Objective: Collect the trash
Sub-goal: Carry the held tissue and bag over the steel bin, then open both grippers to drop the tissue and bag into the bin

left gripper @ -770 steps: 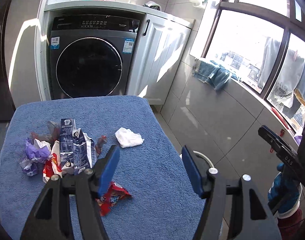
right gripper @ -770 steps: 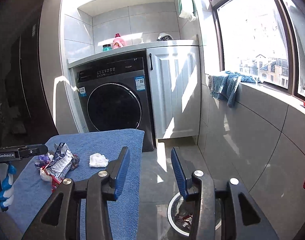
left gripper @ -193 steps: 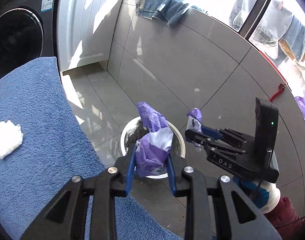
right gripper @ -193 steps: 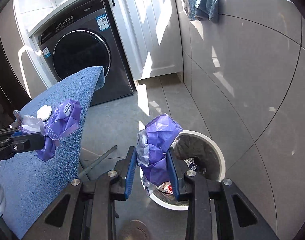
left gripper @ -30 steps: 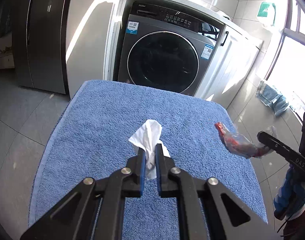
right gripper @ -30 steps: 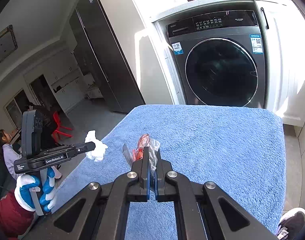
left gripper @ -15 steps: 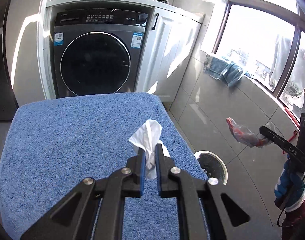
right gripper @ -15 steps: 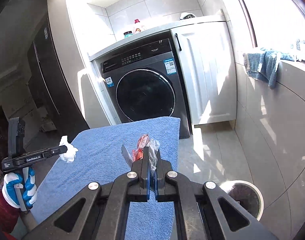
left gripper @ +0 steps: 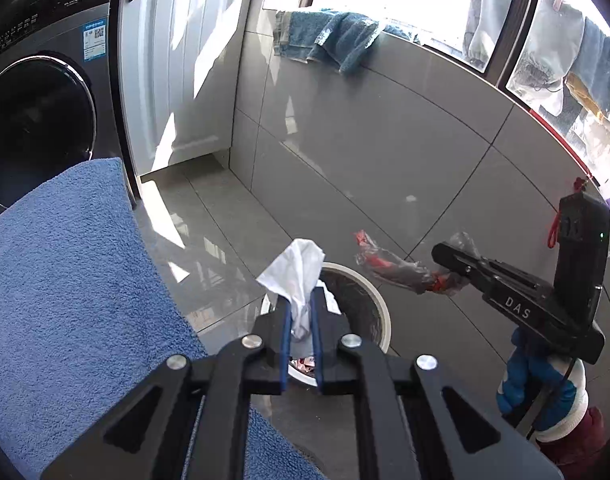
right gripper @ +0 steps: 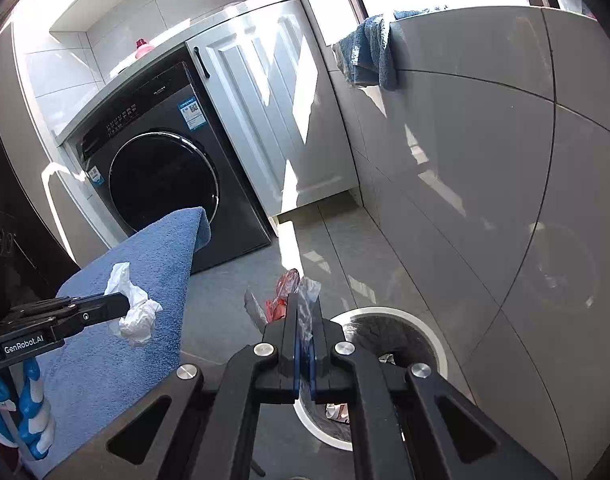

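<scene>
A crumpled white tissue (left gripper: 299,276) is pinched by the closed left gripper (left gripper: 301,320) over the waste bin (left gripper: 379,312); a clear red-printed wrapper (right gripper: 293,296) is clamped by the right gripper (right gripper: 303,320) just short of the rim; released early, it could flutter onto the floor.

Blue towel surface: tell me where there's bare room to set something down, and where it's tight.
The blue towel is bare across all that shows, from the washing machine side to its floor-side edge. It is crowded over the trash bin: the left gripper holds tissue and the right gripper a clear wrapper there.
</scene>
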Demonstrator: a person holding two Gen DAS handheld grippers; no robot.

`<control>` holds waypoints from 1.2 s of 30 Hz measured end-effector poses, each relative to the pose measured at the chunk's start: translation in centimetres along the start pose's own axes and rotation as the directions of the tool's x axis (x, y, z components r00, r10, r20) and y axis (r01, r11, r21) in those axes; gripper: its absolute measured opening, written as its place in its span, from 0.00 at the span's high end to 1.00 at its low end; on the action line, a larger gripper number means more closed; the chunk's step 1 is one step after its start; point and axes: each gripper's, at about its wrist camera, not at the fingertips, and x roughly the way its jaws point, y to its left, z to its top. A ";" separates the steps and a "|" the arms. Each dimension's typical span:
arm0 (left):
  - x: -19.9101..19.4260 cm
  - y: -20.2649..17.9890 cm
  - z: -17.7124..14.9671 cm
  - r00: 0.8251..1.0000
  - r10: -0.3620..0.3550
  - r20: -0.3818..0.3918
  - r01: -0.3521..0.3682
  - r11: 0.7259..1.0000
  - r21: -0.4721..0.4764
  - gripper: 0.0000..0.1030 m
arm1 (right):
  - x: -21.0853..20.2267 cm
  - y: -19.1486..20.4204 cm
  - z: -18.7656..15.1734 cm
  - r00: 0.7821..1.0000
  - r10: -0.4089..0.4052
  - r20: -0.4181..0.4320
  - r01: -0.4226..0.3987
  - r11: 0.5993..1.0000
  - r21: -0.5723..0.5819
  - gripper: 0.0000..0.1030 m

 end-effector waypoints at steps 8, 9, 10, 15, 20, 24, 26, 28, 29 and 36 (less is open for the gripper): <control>6.1 -2.3 0.5 0.998 0.028 -0.053 -0.026 0.999 0.043 0.92 | 4.0 -2.8 -0.3 0.999 -0.039 -0.038 0.041 0.998 0.038 0.97; 6.6 -2.8 0.6 0.998 0.038 -0.052 -0.035 0.998 0.055 0.92 | 4.3 -3.0 -0.3 0.998 -0.042 -0.041 0.044 0.998 0.038 0.97; 7.0 -3.2 0.6 0.998 0.049 -0.051 -0.045 0.997 0.066 0.92 | 4.6 -3.1 -0.3 0.998 -0.043 -0.044 0.045 0.998 0.040 0.97; 8.1 -4.6 0.4 0.995 0.100 -0.029 -0.096 0.989 0.112 0.92 | 5.2 -3.6 -0.5 0.997 -0.052 -0.049 0.054 0.998 0.042 0.97; 8.2 -5.9 0.1 0.991 0.133 0.007 -0.132 0.980 0.147 0.92 | 5.0 -3.7 -0.7 0.997 -0.057 -0.044 0.059 0.997 0.042 0.97; 8.0 -6.2 -0.2 0.990 0.137 0.022 -0.139 0.979 0.150 0.92 | 4.9 -3.8 -0.8 0.997 -0.060 -0.041 0.062 0.997 0.041 0.97; 8.0 -6.2 -0.2 0.990 0.138 0.024 -0.140 0.978 0.153 0.92 | 4.9 -3.8 -0.9 0.997 -0.062 -0.042 0.064 0.997 0.039 0.97; 8.5 -6.3 -0.1 0.991 0.135 0.017 -0.137 0.978 0.155 0.92 | 5.0 -3.9 -1.0 0.997 -0.064 -0.046 0.065 0.997 0.041 0.97; 8.6 -6.4 -0.1 0.991 0.135 0.014 -0.136 0.979 0.154 0.92 | 5.1 -4.0 -1.1 0.997 -0.064 -0.048 0.066 0.997 0.044 0.97; 9.9 -6.5 -0.1 0.991 0.132 -0.012 -0.129 0.980 0.149 0.92 | 5.8 -4.7 -1.6 0.995 -0.071 -0.066 0.076 0.995 0.064 0.97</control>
